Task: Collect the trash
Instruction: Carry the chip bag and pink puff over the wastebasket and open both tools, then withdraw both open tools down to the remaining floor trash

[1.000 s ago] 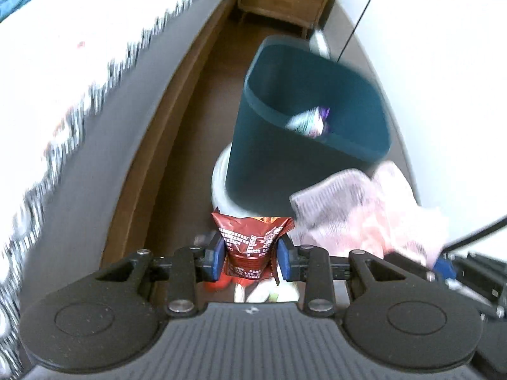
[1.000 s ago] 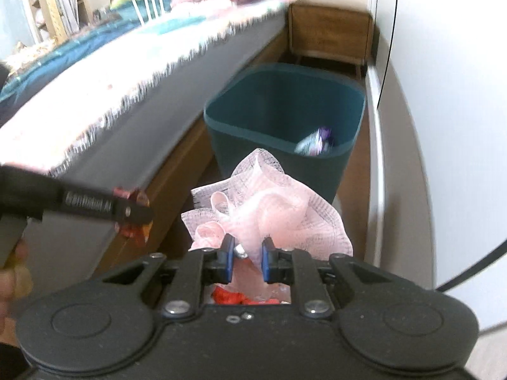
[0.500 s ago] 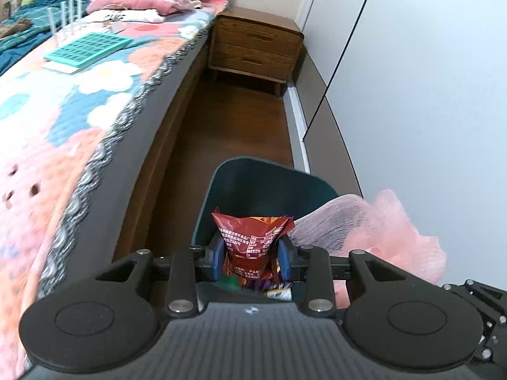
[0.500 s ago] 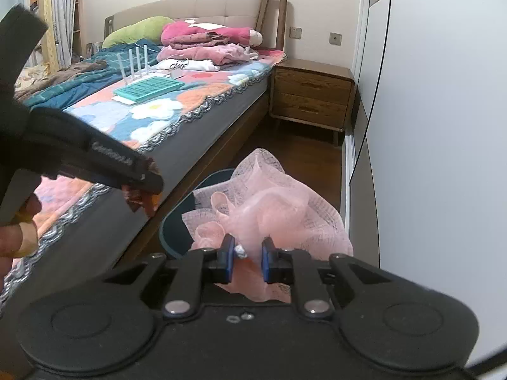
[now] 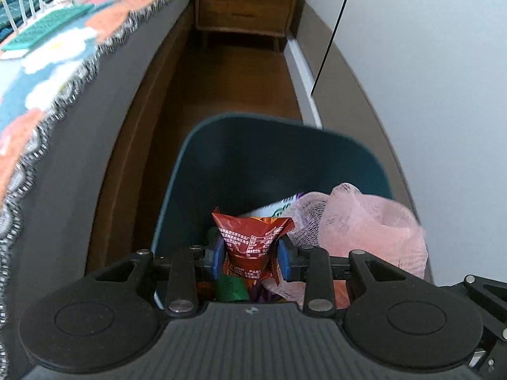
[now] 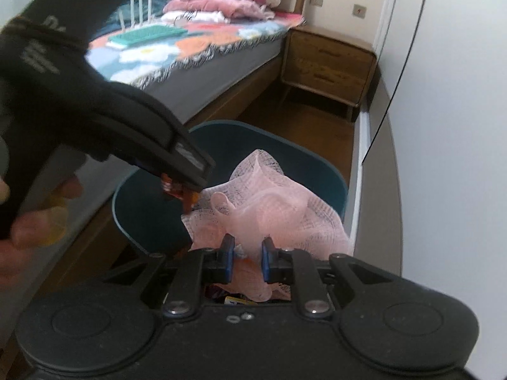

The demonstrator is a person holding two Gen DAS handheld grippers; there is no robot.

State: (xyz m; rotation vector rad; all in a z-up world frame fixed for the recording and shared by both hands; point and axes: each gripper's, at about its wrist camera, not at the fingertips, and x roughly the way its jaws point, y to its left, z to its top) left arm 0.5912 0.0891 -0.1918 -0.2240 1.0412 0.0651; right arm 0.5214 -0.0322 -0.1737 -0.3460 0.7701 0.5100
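A: What do the fingers hold?
B: The left gripper clamps a red snack wrapper; the right gripper pinches pink mesh netting
A: Where?
B: Both above the teal trash bin at lower centre, bed upper left

Near the bottom centre of your left wrist view, the red snack packet carries a white printed panel of small characters and a table, too small to read. In the upper left of your right wrist view, the black tool shows white lettering, blurred beyond reading. No other text can be read.
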